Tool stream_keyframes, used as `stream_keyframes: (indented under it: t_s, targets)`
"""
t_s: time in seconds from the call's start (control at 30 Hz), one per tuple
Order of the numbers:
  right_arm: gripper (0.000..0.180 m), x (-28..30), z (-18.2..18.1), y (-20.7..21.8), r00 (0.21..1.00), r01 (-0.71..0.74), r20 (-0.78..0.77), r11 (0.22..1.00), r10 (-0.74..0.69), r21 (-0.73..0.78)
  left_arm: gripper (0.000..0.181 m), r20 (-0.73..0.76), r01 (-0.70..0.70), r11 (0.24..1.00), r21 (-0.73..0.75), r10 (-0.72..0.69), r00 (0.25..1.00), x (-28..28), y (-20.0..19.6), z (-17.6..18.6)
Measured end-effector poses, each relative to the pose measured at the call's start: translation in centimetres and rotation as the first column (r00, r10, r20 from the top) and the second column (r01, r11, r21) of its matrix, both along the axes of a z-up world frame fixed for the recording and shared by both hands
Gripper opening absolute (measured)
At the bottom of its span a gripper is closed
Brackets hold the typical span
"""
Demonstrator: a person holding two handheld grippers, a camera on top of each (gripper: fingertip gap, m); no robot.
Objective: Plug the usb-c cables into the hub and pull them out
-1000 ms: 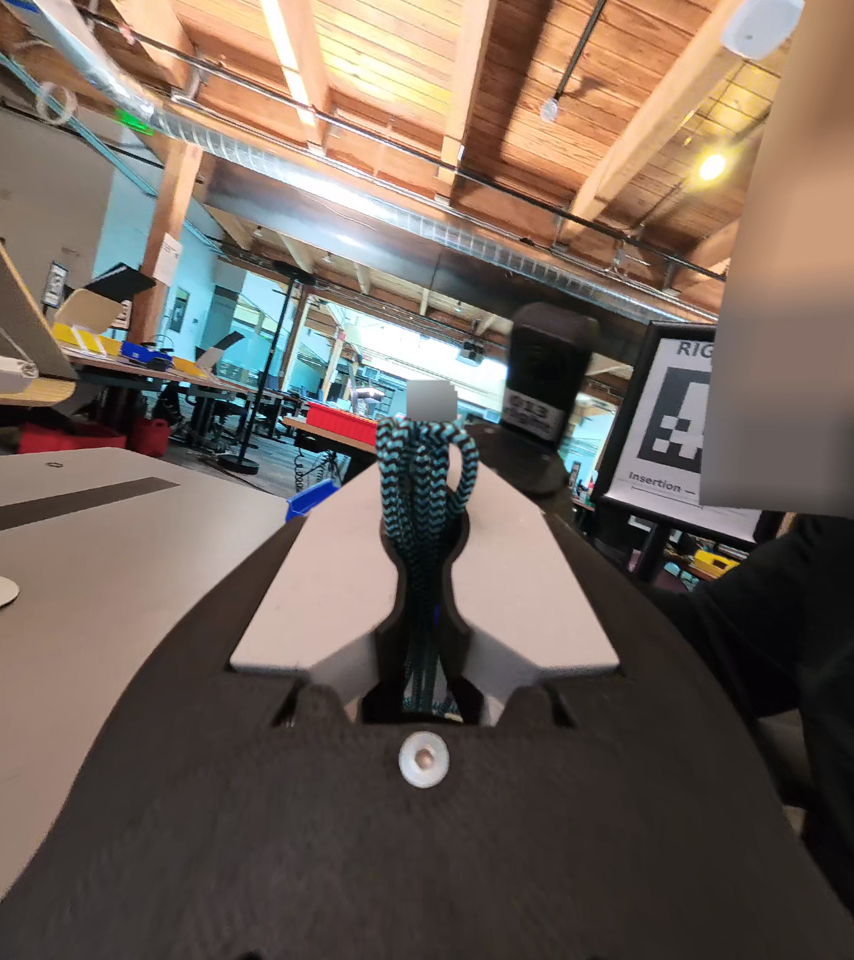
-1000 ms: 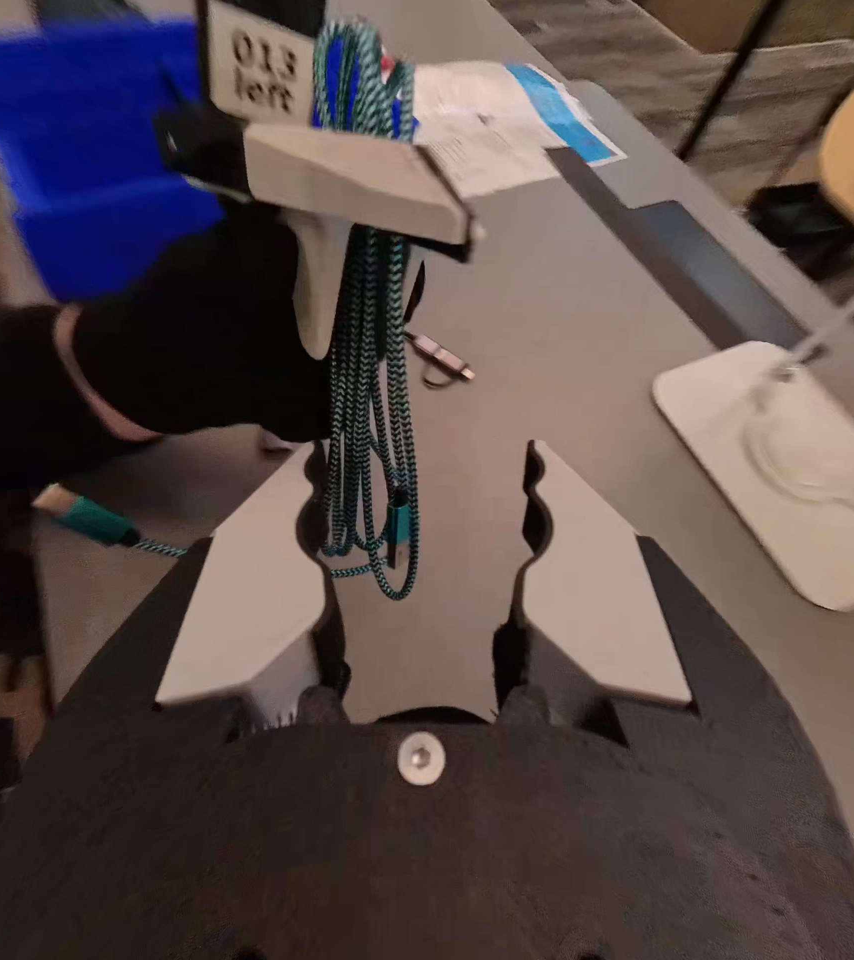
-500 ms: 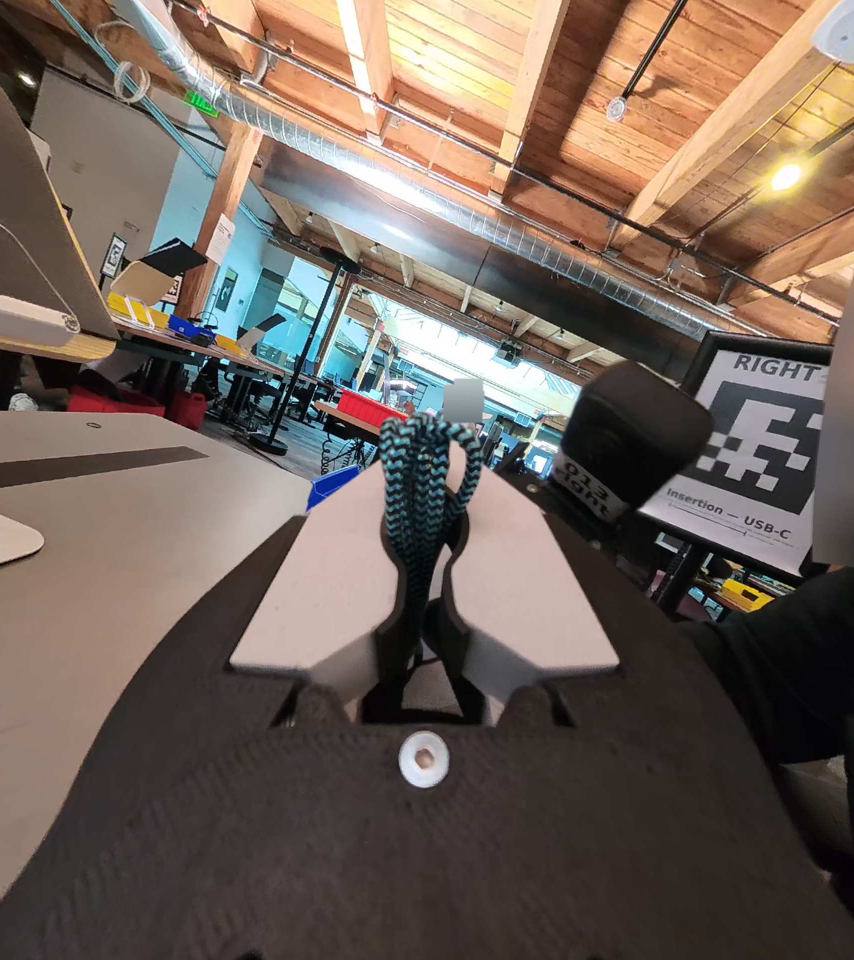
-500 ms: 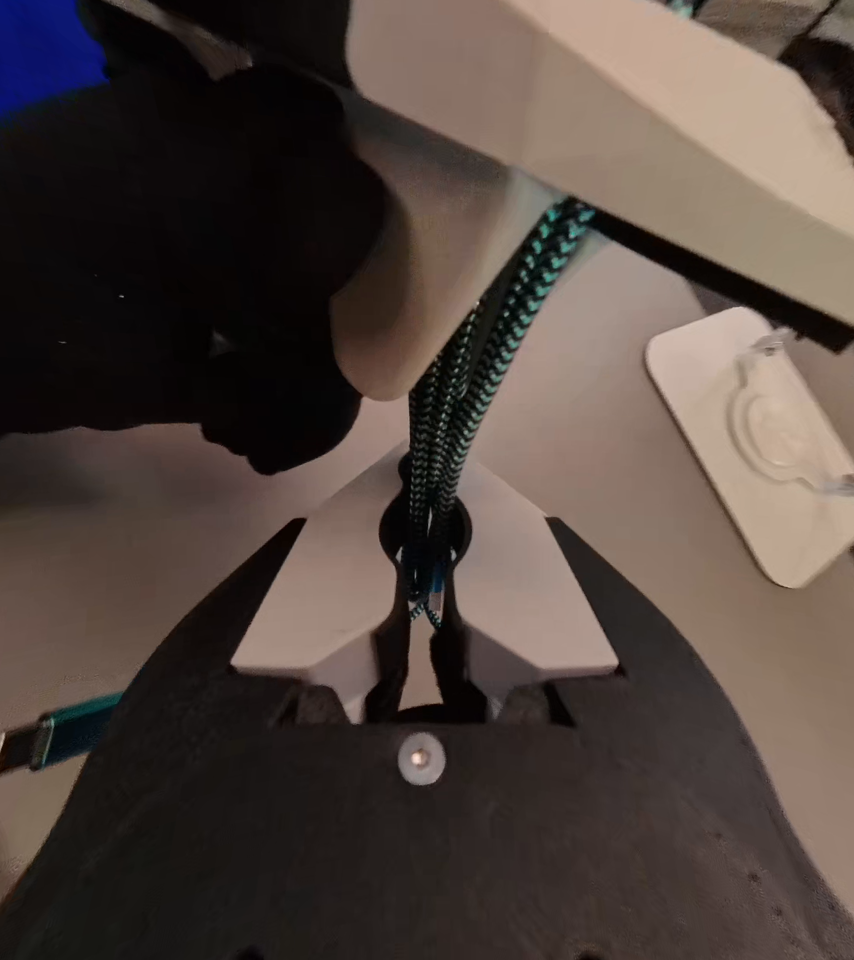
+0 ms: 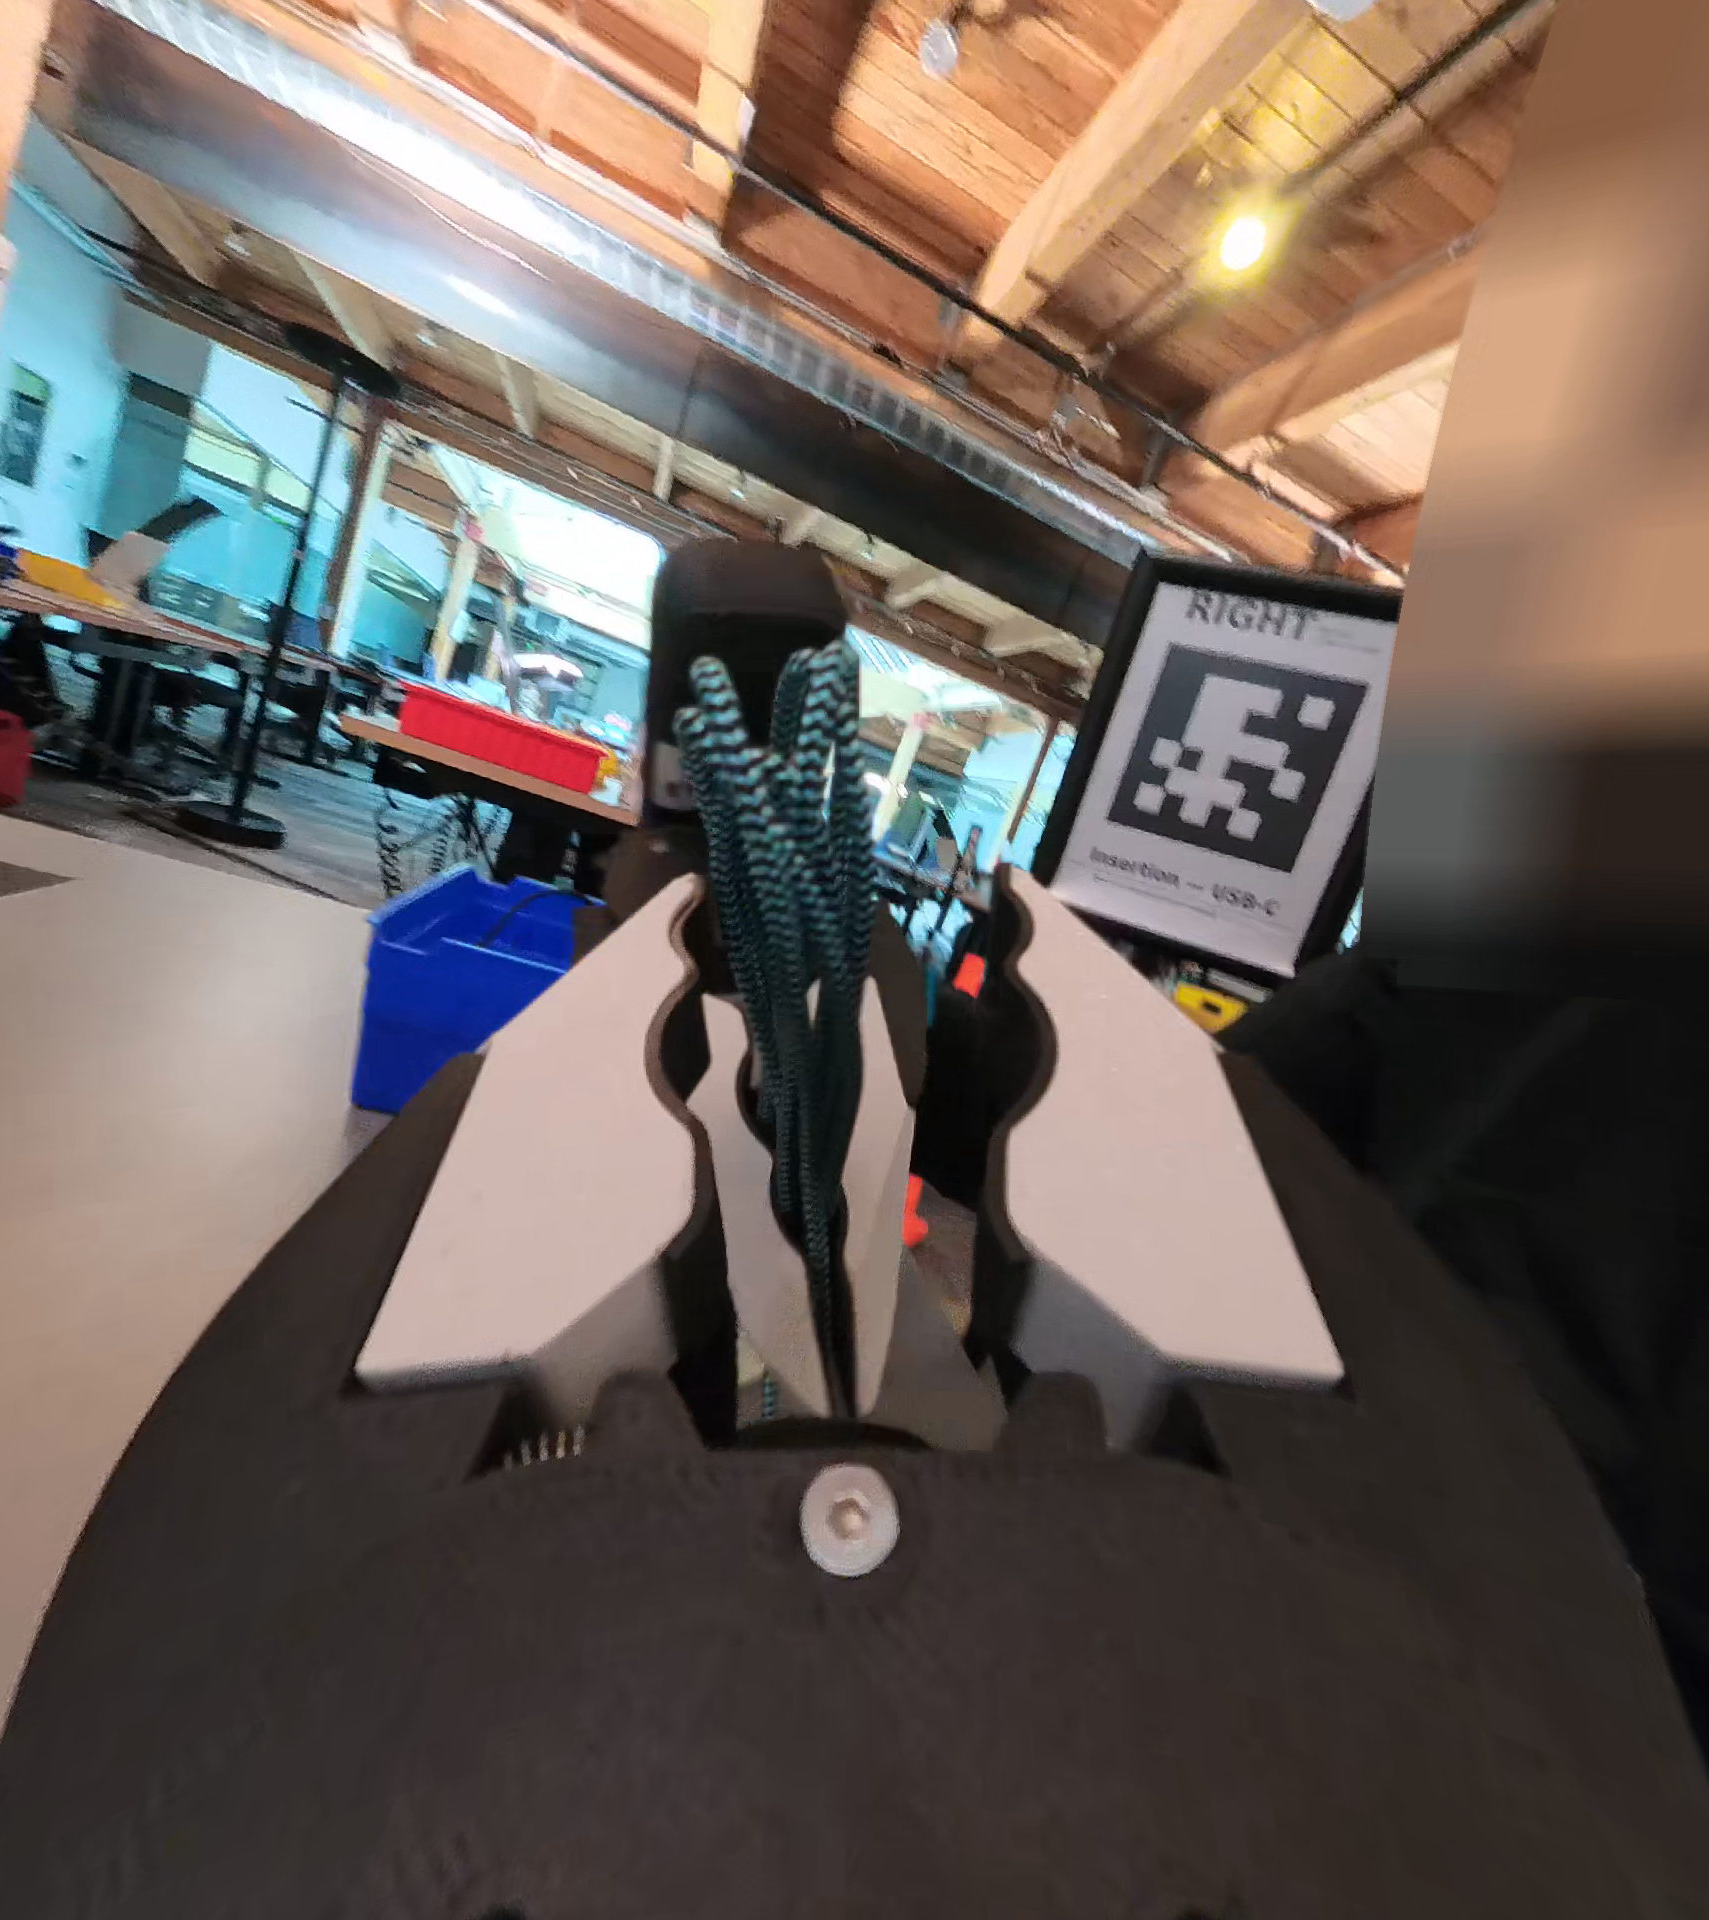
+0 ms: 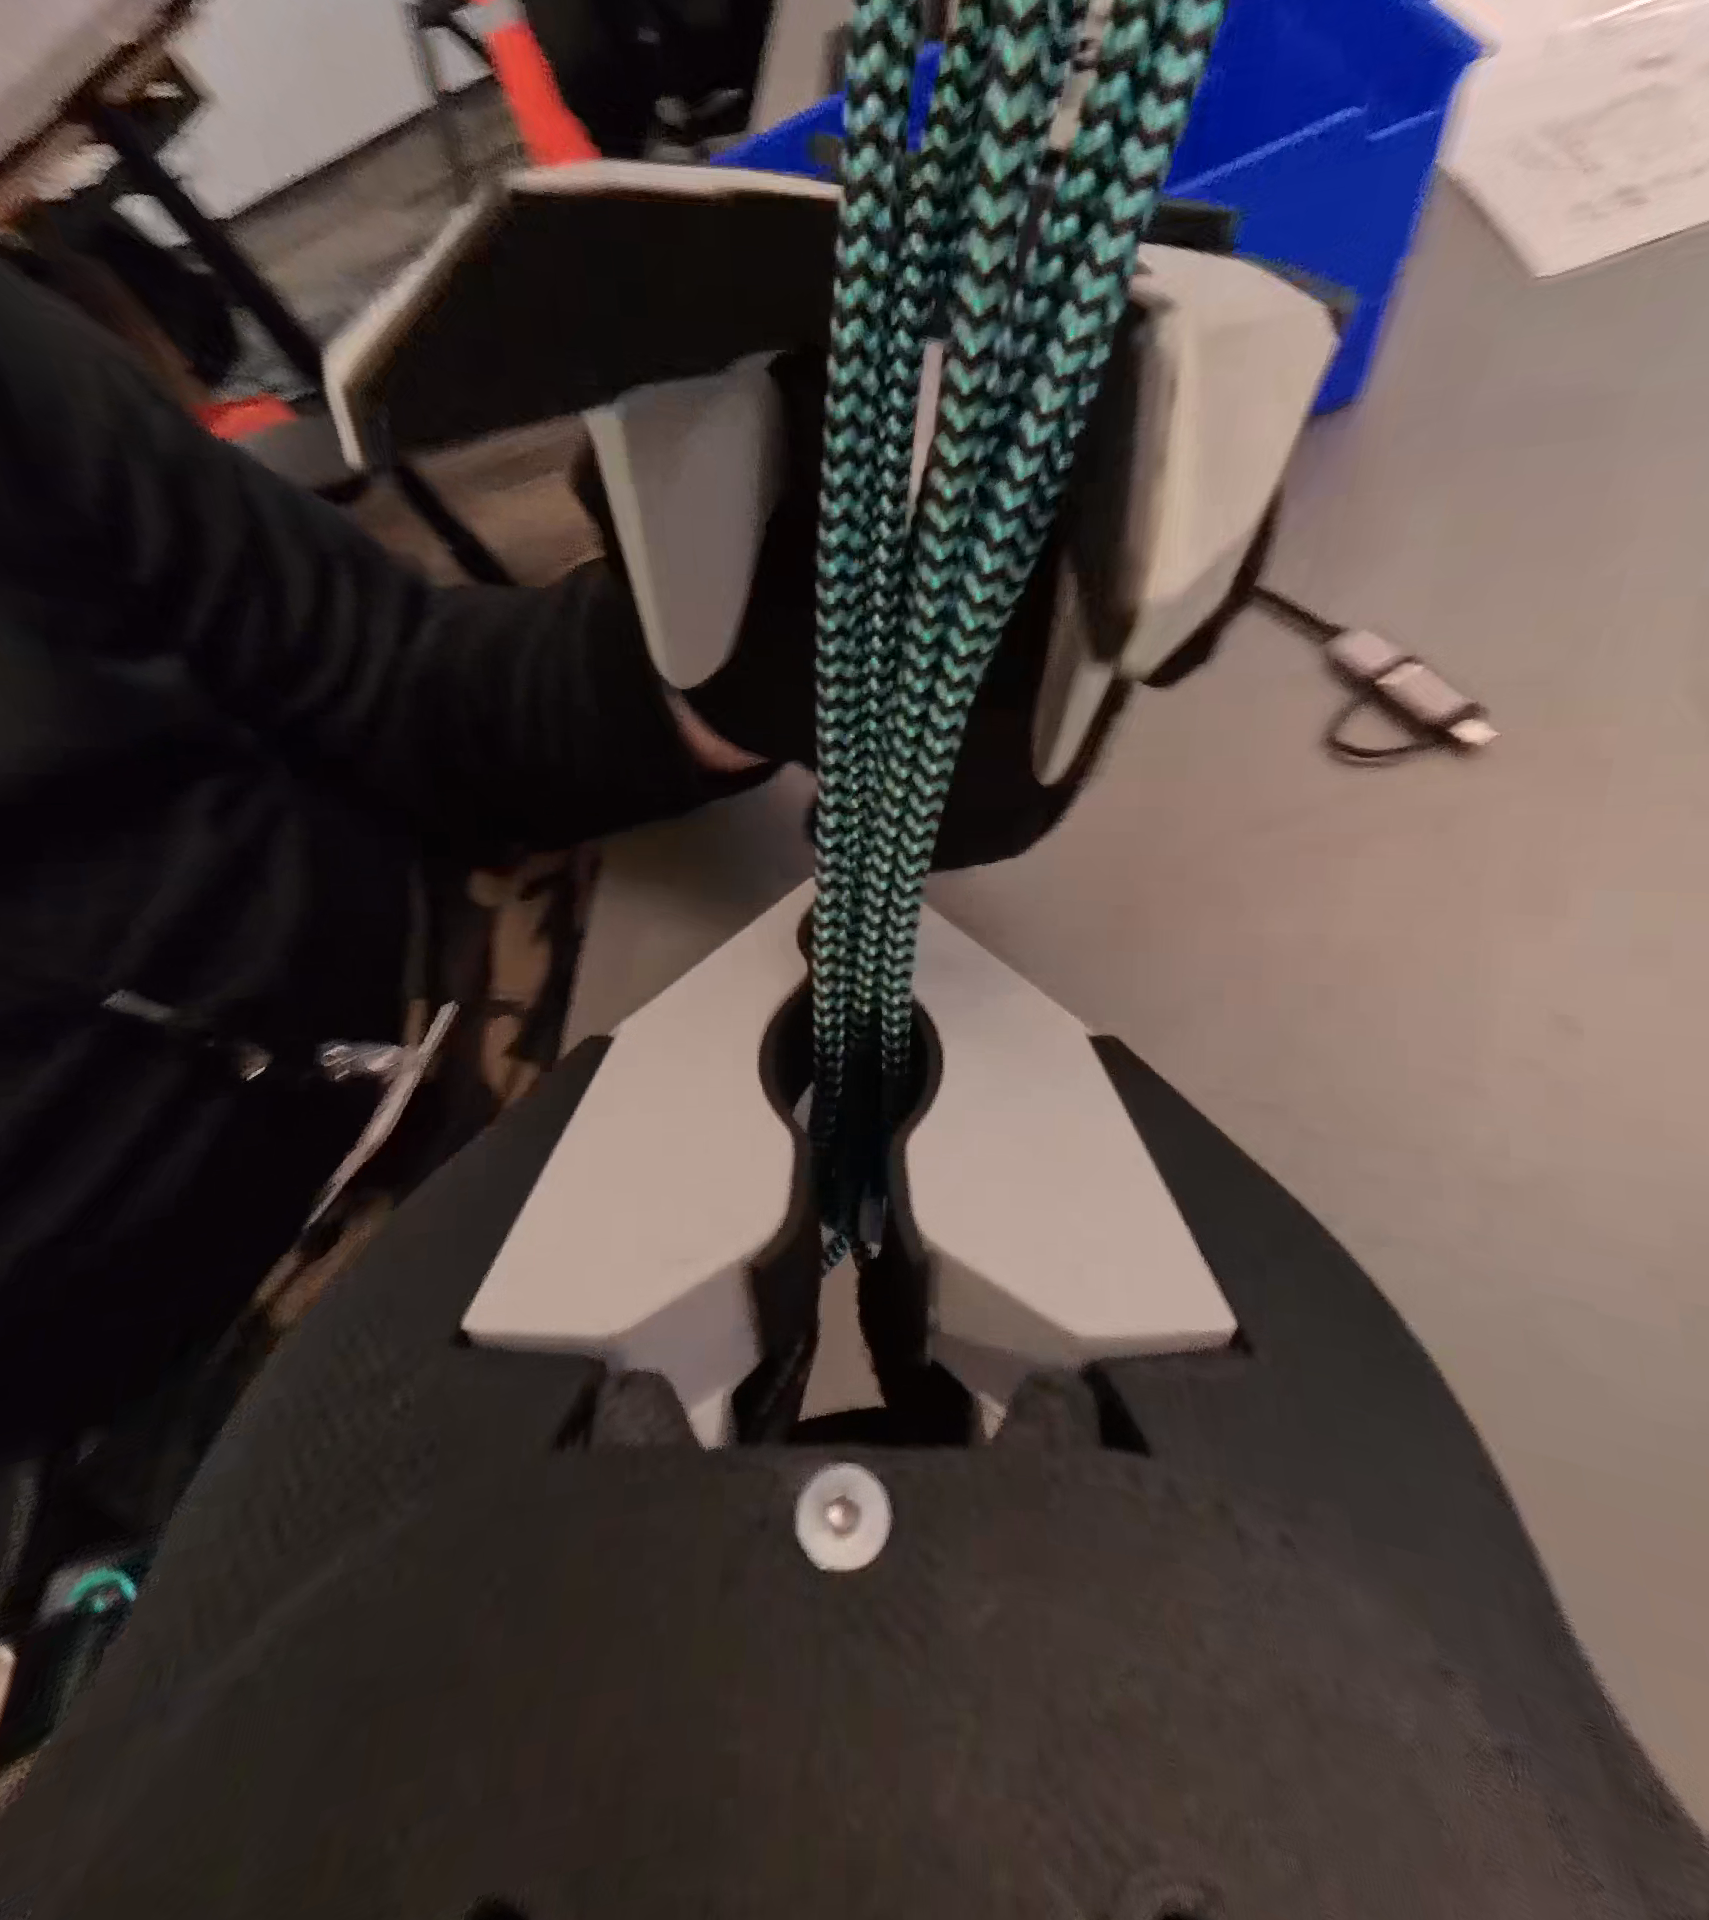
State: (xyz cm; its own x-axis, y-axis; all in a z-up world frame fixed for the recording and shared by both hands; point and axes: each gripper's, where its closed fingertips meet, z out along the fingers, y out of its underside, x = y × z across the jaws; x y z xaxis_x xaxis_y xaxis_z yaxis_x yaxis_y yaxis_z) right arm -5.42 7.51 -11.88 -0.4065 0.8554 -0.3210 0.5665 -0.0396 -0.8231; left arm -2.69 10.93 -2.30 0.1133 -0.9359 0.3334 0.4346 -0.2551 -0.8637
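Note:
A bundle of teal-and-black braided USB-C cable (image 6: 891, 582) hangs in the air over the grey table (image 6: 1452, 1091). My right gripper (image 6: 865, 920) is shut on the bundle's lower part. My left gripper (image 5: 845, 894) is open, its fingers (image 6: 694, 520) standing on either side of the bundle without touching it. In the left wrist view the right gripper's fingers (image 5: 756, 1247) show between my left jaws, clamped on the cable (image 5: 788, 831). A small grey hub with a black lead (image 6: 1401, 686) lies on the table to the right. A teal plug end (image 6: 91, 1590) dangles at lower left.
A blue bin (image 6: 1297, 166) stands past the table's edge and also shows in the left wrist view (image 5: 455, 977). Papers (image 6: 1660, 125) lie at the far right of the table. A framed marker sign (image 5: 1234, 758) stands at the right. A person's black sleeve (image 6: 206, 727) fills the left.
My left gripper has opened and let go of the cable bundle. My right gripper closed on the bundle half a second ago and still holds it. Both views have swung.

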Motion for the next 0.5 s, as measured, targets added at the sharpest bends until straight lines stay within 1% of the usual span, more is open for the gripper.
stream_keyframes:
  t_s: [0.07, 0.13, 0.2, 0.27, 0.37, 0.43, 0.5]
  targets:
    - [0.001, 1.1, 0.3, -1.6, 0.993, -0.119, 0.000, 0.991, 0.119, -0.061, 0.052, -0.060, 0.050, 0.998, 0.026, -0.049, 0.997, 1.3, -0.9, -0.5]
    - [0.000, 1.9, 0.5, -3.0, 0.974, -0.225, -0.004, 0.968, 0.226, -0.108, 0.052, -0.071, 0.143, 0.988, 0.059, -0.139, 0.988, 2.4, -2.5, -0.4]
    - [0.000, 3.1, 0.7, -4.6, 0.937, -0.346, -0.010, 0.924, 0.349, -0.164, 0.051, -0.057, 0.212, 0.972, 0.103, -0.207, 0.977, 3.0, -4.0, 0.1]
    - [0.000, 4.2, 1.2, -6.1, 0.886, -0.458, -0.043, 0.861, 0.461, -0.222, 0.050, -0.073, 0.298, 0.945, 0.134, -0.290, 0.954, 3.6, -5.7, 0.1]
    - [0.000, 5.3, 1.6, -7.4, 0.826, -0.557, -0.072, 0.790, 0.560, -0.257, 0.045, -0.096, 0.375, 0.909, 0.182, -0.363, 0.927, 3.9, -7.6, 0.1]
    - [0.000, 6.1, 2.0, -8.2, 0.777, -0.618, -0.091, 0.728, 0.623, -0.295, 0.036, -0.110, 0.388, 0.901, 0.195, -0.373, 0.921, 4.1, -8.0, 0.0]
    - [0.000, 6.5, 2.1, -8.6, 0.745, -0.656, -0.107, 0.693, 0.658, -0.300, 0.031, -0.119, 0.404, 0.891, 0.207, -0.387, 0.914, 4.3, -8.4, -0.1]
